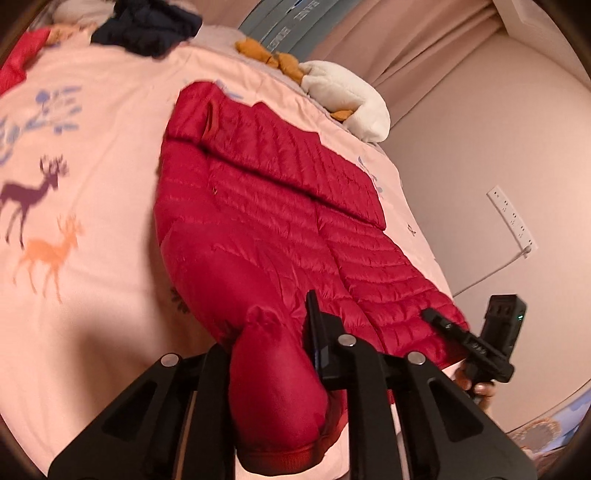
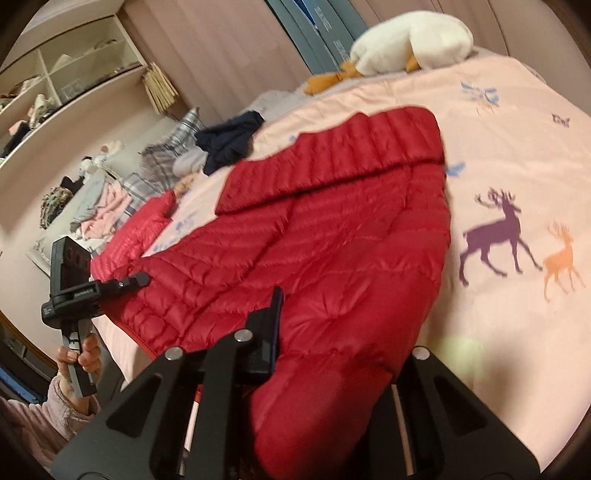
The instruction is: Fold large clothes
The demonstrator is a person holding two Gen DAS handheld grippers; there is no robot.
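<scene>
A bed [image 1: 110, 177] fills the room's middle, spread with a pale pink cover printed with a purple deer [image 1: 29, 195] and an orange deer [image 1: 51, 254]. Pinkish curtains [image 1: 424, 48] hang behind it, and a white duck-shaped plush toy [image 1: 351, 96] with orange feet lies at the far edge of the bed. A dark navy garment [image 1: 147, 29] sits bunched near the head of the bed.

The red quilted down jacket [image 1: 266, 206] lies lengthwise on the cover, one sleeve folded across its body. Its near hem is lifted off the bed at both corners. The left gripper [image 1: 273, 328] is clamped on one hem corner, red fabric bulging between its fingers. The right gripper [image 2: 332, 332] is likewise closed on the other hem corner, the cloth draped over its right finger.

The left wrist view alone shows a white power strip [image 1: 511, 221] on the wall, with its cable trailing down, and the right gripper seen from the side with a hand on its handle. The right wrist view alone shows open white shelves [image 2: 74, 70] along the wall, a heap of mixed clothes [image 2: 110, 206] beside the bed, a second red quilted garment [image 2: 147, 225] at the bed's edge, and the left gripper held by a hand [image 2: 83, 356] in a fuzzy pink sleeve [image 2: 40, 417].
</scene>
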